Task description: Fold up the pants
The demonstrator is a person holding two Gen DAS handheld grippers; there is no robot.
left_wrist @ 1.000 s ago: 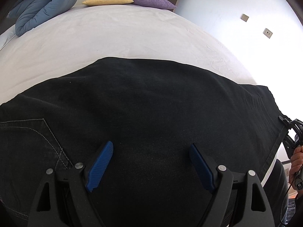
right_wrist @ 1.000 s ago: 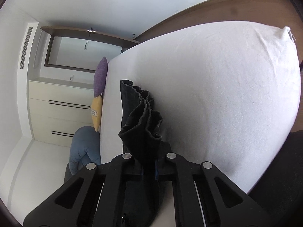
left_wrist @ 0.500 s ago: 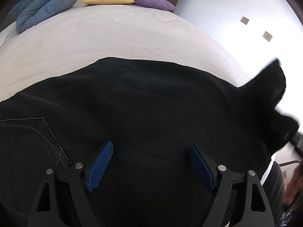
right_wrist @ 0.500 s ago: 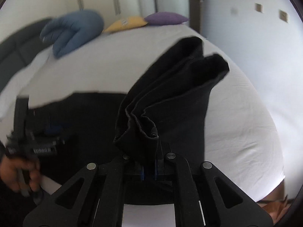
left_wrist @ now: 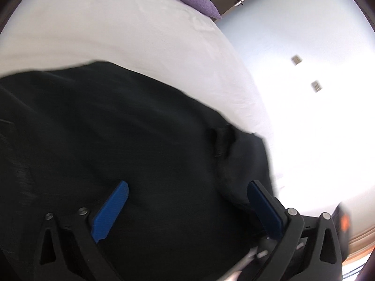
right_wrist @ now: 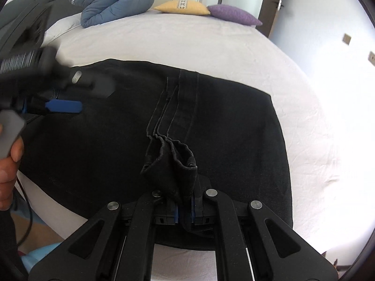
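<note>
The black pants [right_wrist: 222, 121] lie along the near edge of the bed [right_wrist: 187, 42], leg ends doubled over. The right gripper [right_wrist: 184, 212] clenches the bunched hems; the left gripper [left_wrist: 185, 201] hovers with fingers released. Further folds likely remain.

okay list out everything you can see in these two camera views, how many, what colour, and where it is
pants: one pair, black, spread across the near side of the bed, leg ends folded over and pinched
bed sheet: one, white, covers the bed
duvet: one, blue, rolled, far left end of the bed
yellow pillow: one, far end, next to the duvet
purple pillow: one, far end, right of the yellow one
wall plates: two, on the pale wall to the right
left gripper: blue pads, open over the pants
right gripper: black, shut on the bunched leg ends
hand: one, holding the left gripper's handle
</note>
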